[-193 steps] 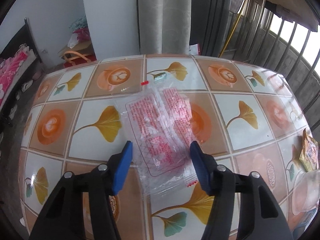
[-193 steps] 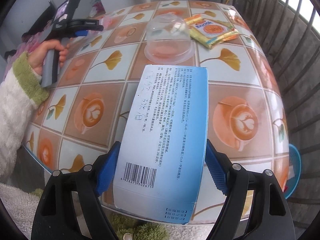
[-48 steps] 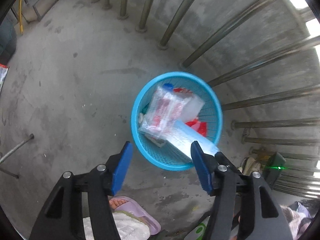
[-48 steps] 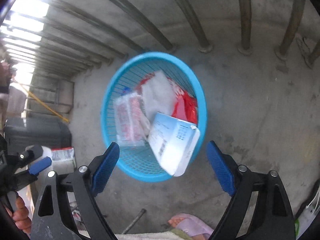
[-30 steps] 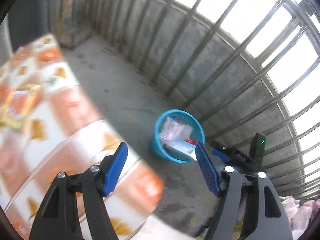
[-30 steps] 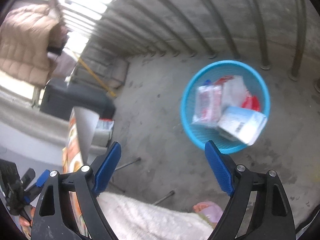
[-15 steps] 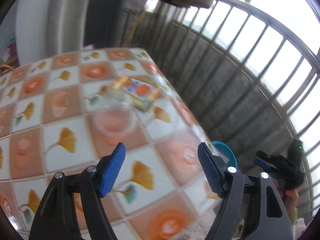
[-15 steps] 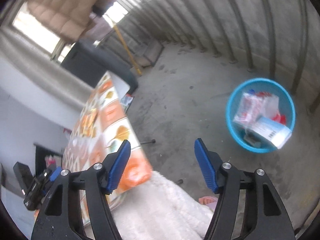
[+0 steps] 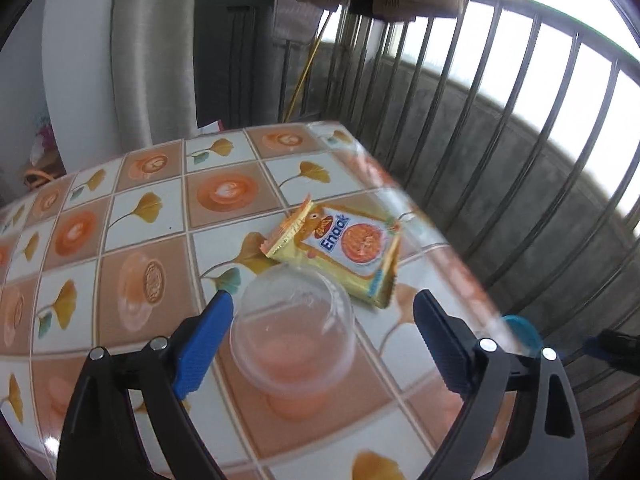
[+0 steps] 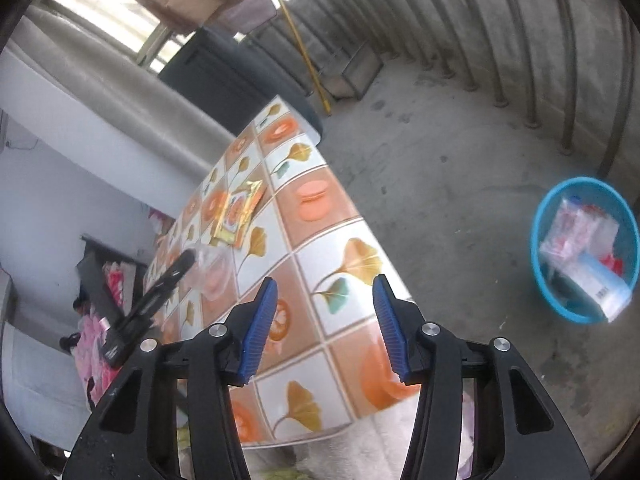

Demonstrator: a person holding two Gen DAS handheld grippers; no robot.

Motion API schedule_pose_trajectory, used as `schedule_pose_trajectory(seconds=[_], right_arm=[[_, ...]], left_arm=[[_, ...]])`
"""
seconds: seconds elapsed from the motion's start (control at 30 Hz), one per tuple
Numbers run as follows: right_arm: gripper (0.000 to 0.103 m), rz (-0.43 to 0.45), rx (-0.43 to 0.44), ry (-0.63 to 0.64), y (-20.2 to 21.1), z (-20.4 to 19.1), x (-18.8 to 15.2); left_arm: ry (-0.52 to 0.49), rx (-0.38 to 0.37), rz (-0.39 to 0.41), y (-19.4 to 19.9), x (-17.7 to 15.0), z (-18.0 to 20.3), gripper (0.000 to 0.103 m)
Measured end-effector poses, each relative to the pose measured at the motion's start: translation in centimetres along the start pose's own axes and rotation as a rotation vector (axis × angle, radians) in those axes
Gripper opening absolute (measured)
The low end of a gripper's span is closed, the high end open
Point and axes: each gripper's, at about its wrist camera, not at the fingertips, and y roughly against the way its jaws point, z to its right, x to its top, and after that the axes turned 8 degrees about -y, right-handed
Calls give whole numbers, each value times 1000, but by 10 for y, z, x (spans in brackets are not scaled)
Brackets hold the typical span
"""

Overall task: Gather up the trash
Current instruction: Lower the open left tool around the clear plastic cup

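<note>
On the tiled table (image 9: 152, 208) a clear plastic cup (image 9: 292, 332) stands upside down, and a yellow snack packet (image 9: 340, 248) lies just beyond it. My left gripper (image 9: 320, 344) hovers over the cup. Its jaws are opening, with the cup between them nearer the left pad, and neither pad presses on it. My right gripper (image 10: 324, 328) hangs over the table's corner (image 10: 320, 240). Its jaws are closing with nothing between them. On the floor to the right, the blue basket (image 10: 536, 248) holds a white-and-blue box (image 10: 604, 284) and a clear printed packet (image 10: 568, 228).
Metal railing bars (image 9: 500, 128) and a concrete wall run close along the table's right side. The basket's rim (image 9: 520, 328) shows past the table edge. A grey curtain (image 9: 156, 48) and a dark cabinet (image 9: 236, 56) stand behind. White fluffy fabric (image 10: 360, 440) lies below the right gripper.
The left gripper swung from the basket to the table, came down over the clear cup and widened its jaws. The right gripper drew away from the basket, rolled, and narrowed its jaws.
</note>
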Motion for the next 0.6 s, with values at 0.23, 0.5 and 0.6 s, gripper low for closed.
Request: schedule_pose_trajectory(seconds=[0.23, 0.5, 0.6], right_arm=[[46, -21, -16, 29, -2, -12, 0], [45, -55, -20, 60, -15, -27, -2], [45, -67, -19, 82, -20, -37, -1]], left_arm=[[-73, 63, -16, -15, -5, 8, 75], [-45, 52, -11, -13, -8, -5, 65], [-31, 52, -15, -7, -13, -12, 65]])
